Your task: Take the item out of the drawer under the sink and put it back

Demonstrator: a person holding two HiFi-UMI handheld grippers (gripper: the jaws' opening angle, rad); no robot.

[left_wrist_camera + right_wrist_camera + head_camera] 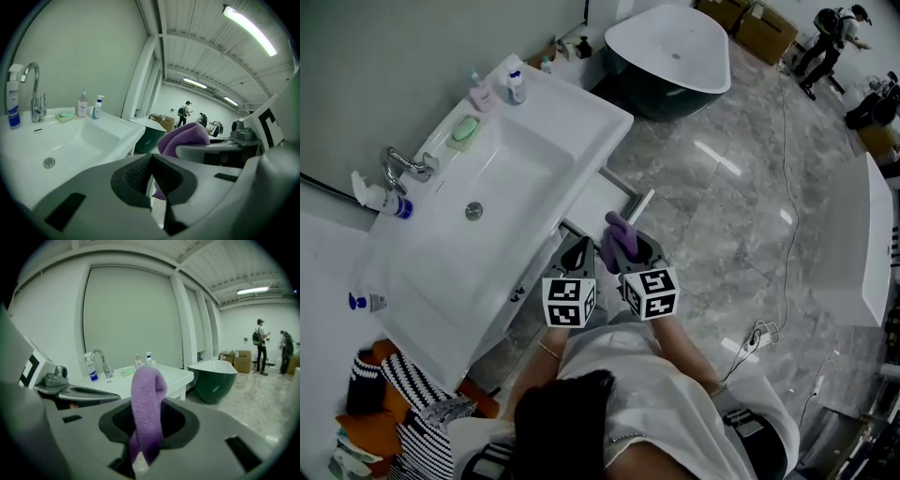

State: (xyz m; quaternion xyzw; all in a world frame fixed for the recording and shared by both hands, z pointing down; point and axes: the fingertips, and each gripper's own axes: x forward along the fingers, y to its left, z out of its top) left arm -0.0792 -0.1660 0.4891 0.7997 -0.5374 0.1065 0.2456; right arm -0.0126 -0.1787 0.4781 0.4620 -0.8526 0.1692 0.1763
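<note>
One purple cloth [148, 394] stands pinched in the right tongs [146, 439], its lower end hidden; the left tongs [151, 180] are closed, empty; the sink [581, 127] overhangs the drawer [614, 197].

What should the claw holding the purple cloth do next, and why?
Probably lower the right gripper toward the open drawer under the sink. Its jaws are clamped on the purple cloth, which is held up outside the drawer, and the drawer stands open, so putting the cloth back looks like the next step.
</note>
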